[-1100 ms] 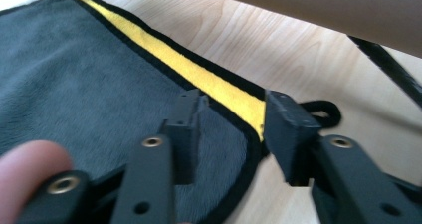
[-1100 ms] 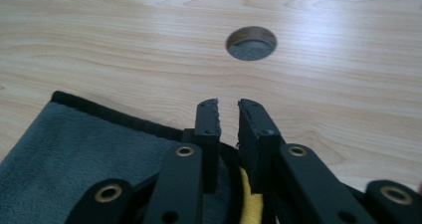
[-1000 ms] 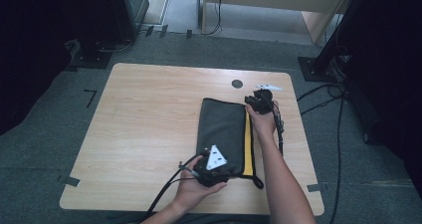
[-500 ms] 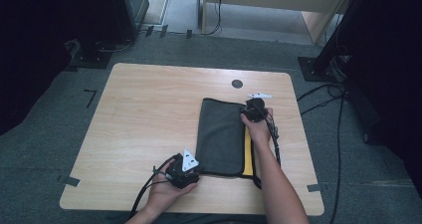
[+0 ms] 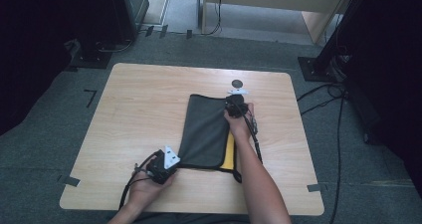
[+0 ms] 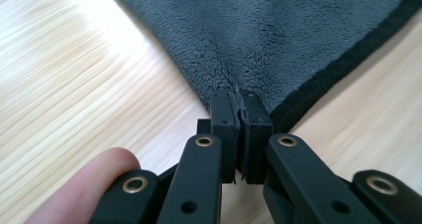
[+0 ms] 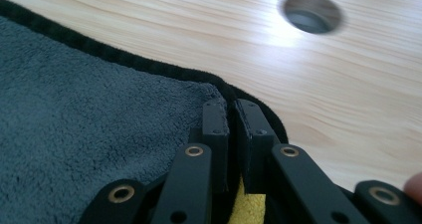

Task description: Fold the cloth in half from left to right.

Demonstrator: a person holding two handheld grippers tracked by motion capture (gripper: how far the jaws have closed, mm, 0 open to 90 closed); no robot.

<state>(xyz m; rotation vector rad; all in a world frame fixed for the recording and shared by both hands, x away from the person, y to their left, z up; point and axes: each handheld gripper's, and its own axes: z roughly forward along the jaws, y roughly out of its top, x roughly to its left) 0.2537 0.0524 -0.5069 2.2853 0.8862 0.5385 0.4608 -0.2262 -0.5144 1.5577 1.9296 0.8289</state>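
Both hand-held grippers pinch corners of the grey towel (image 5: 206, 132), one at each end of its long axis.

The towel lies on the table (image 5: 139, 109), long axis running away from the person, a yellow layer (image 5: 229, 154) showing along its right edge. The left hand-held gripper (image 5: 171, 160), whose jaws have just been closing, is clamped on the near left corner (image 6: 239, 92). The right hand-held gripper (image 5: 236, 100), jaws also just closing, nips the far right corner (image 7: 226, 97), near the table's round hole (image 7: 311, 12). The fold likely turns on this diagonal hold.
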